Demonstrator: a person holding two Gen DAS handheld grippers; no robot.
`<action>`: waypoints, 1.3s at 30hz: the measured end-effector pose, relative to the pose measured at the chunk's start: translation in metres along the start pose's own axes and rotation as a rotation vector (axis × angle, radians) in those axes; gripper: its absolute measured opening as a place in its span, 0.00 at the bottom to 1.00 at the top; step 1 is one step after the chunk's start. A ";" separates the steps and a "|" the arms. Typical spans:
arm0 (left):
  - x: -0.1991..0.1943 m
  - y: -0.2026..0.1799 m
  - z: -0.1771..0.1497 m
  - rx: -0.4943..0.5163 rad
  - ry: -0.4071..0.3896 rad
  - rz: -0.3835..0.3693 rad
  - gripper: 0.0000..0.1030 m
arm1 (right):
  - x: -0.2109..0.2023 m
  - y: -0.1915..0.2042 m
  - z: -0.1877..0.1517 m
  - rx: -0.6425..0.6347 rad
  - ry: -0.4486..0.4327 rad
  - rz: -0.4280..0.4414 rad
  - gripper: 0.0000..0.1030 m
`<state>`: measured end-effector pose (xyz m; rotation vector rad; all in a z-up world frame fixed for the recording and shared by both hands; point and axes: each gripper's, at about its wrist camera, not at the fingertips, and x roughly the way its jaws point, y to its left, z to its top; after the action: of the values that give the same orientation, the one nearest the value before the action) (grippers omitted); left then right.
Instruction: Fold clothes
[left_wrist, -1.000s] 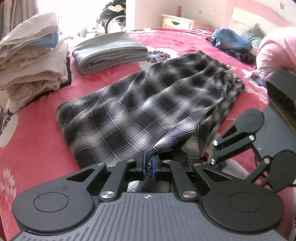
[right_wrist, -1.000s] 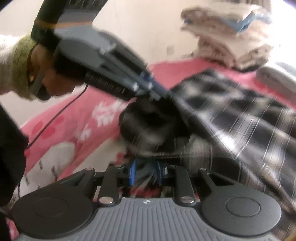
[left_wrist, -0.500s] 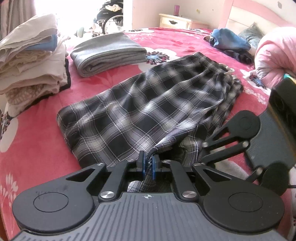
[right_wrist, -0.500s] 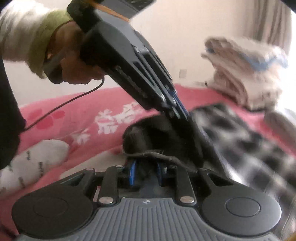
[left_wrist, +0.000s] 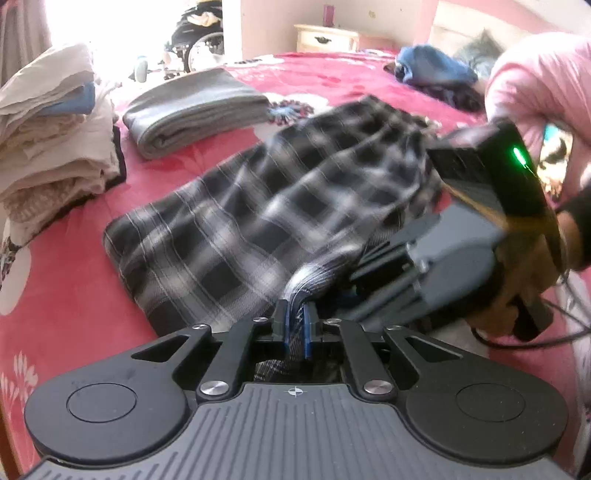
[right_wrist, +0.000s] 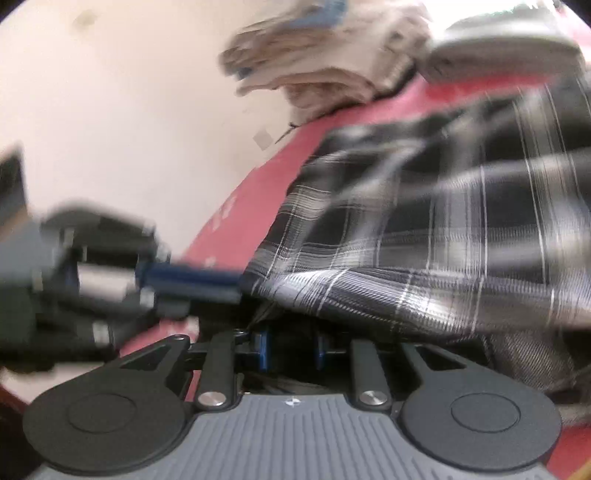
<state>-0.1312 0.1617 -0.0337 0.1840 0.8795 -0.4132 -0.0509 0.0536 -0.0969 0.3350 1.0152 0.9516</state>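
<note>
Stacks first: over at the bed's (left_wrist: 55, 317) left edge a tall pile of folded pale laundry (left_wrist: 51, 144) sits, and just beside it toward the middle lies a folded grey garment (left_wrist: 195, 110), flat on the red floral cover. Moving across, the black-and-white plaid garment (left_wrist: 236, 229) sprawls over the middle of the bed, motion-blurred, its near edge lifted off the cover. Left gripper (left_wrist: 295, 326) has that edge — blue pads pressed tight together on a bunched fold of plaid, pinched hard. Right beside it comes the right gripper (left_wrist: 354, 291), held in a hand (left_wrist: 524, 288), angled in low under the raised cloth; from its own camera the right gripper (right_wrist: 291, 350) shows its blue pads standing a little apart with dark plaid fabric packed between them, gripped. Far right, a blue bundle of clothes (left_wrist: 432, 70) rests near the bed's far corner, next to a pink quilt (left_wrist: 535, 81).
</note>
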 end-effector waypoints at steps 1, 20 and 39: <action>-0.001 -0.001 -0.003 0.004 0.001 0.010 0.06 | -0.001 -0.006 0.001 0.057 -0.004 0.020 0.23; 0.023 -0.041 -0.032 0.227 0.029 0.314 0.29 | -0.078 0.027 -0.015 -0.512 -0.031 -0.145 0.26; 0.024 -0.036 -0.035 0.062 0.003 0.412 0.30 | -0.020 0.064 -0.008 -0.768 -0.016 -0.173 0.06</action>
<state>-0.1570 0.1340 -0.0740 0.4146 0.8078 -0.0558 -0.0938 0.0729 -0.0490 -0.3788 0.5885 1.1007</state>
